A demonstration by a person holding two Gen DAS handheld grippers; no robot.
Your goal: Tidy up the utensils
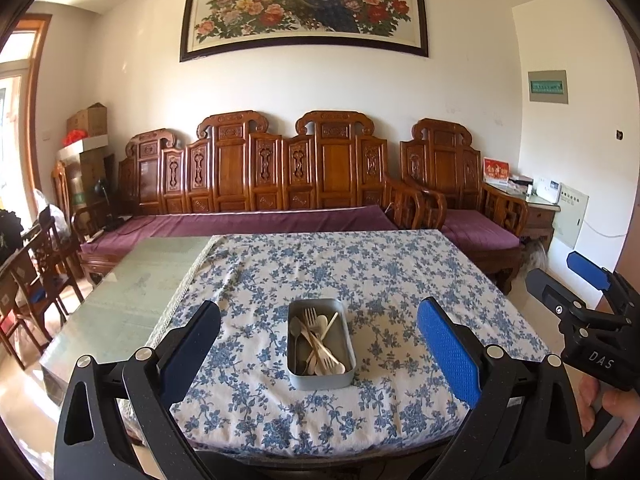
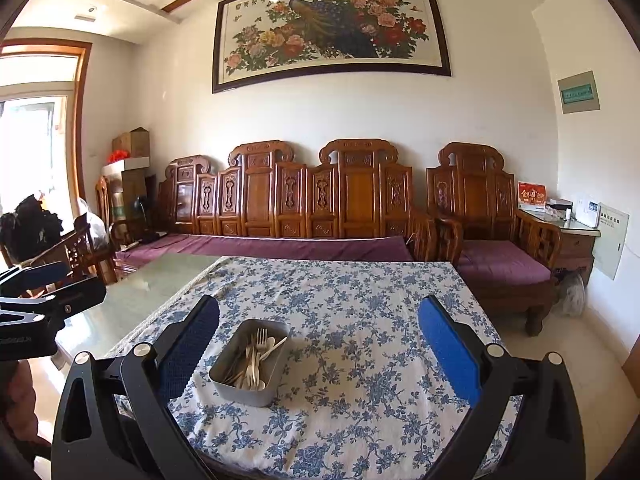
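Grey rounded metal tin (image 1: 321, 376) holds pale forks, spoons (image 1: 320, 340); left gripper (image 1: 318, 354), right gripper (image 2: 318, 354) both spread.

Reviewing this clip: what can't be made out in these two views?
- Exact count of pale forks and spoons in the grey rectangular metal tin: they overlap in both views.
- Tin's near inner floor: right wrist view, hidden by its wall.
- Blue floral tablecloth's near edge: left wrist view, behind the open left gripper.

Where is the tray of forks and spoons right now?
The tray sits on the flowered tablecloth near the table's front edge, centred in the left view, between both open claws.
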